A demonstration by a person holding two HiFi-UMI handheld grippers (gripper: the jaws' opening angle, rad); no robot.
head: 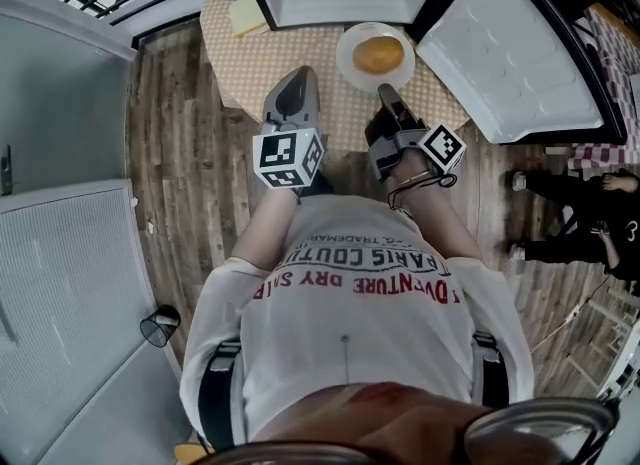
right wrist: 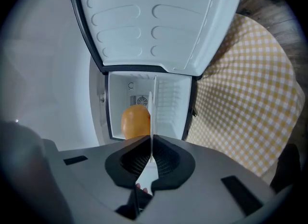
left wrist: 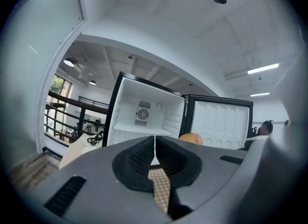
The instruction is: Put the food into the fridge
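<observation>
Right gripper (right wrist: 151,146) first, since it's the closest thing in its own view. Its jaws are squeezed nearly together, pinching the near rim of the white plate (head: 344,53), so it's a thin-edge grip and not an empty clamp. On that plate sits the bun (right wrist: 135,122), a round orange-brown thing, and it doesn't look touched by either claw. Left gripper (left wrist: 155,143) is closed too, but with nothing between the pads. It hangs over the checkered table (head: 240,63) just left of the plate.

Further out, the fridge (right wrist: 168,107) is right ahead with its door (head: 510,53) swung wide open, and the white interior looks bare from here.

Progress-wise I'd say roughly halfway: door open and plate gripped, but the food is in front of the opening, not inside. Can't tell if the plate is lifted or resting on the cloth. What's left is sliding it in, letting go, and probably shutting the door.
</observation>
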